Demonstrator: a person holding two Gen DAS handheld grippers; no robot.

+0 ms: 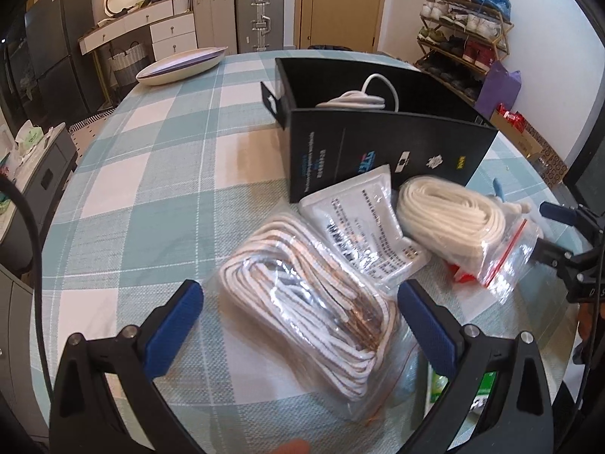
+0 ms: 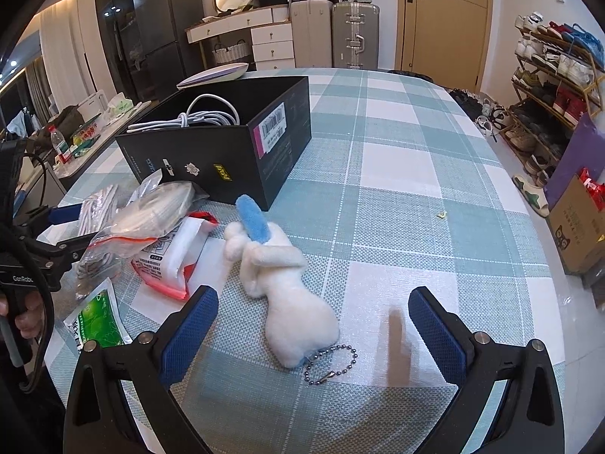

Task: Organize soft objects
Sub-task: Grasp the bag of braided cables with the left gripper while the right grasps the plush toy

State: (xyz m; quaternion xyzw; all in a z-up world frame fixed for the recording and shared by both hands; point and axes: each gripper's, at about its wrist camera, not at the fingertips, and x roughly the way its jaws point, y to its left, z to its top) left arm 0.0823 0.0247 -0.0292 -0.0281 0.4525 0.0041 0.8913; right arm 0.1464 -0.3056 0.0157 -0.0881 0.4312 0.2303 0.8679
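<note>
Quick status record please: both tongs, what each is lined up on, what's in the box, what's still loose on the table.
left tongs: open, straddling clear bag of white-and-brown striped cord
right tongs: open, around white plush toy with blue ear and bead chain
black cardboard box: open, holds coiled white cable
loose: zip bag of cream cord, white printed packet, green sachet

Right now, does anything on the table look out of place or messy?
Mostly a loose pile: bagged ropes and packets overlap beside the black box. A small yellow scrap lies alone on the cloth. Nothing looks spilled or damaged.
</note>
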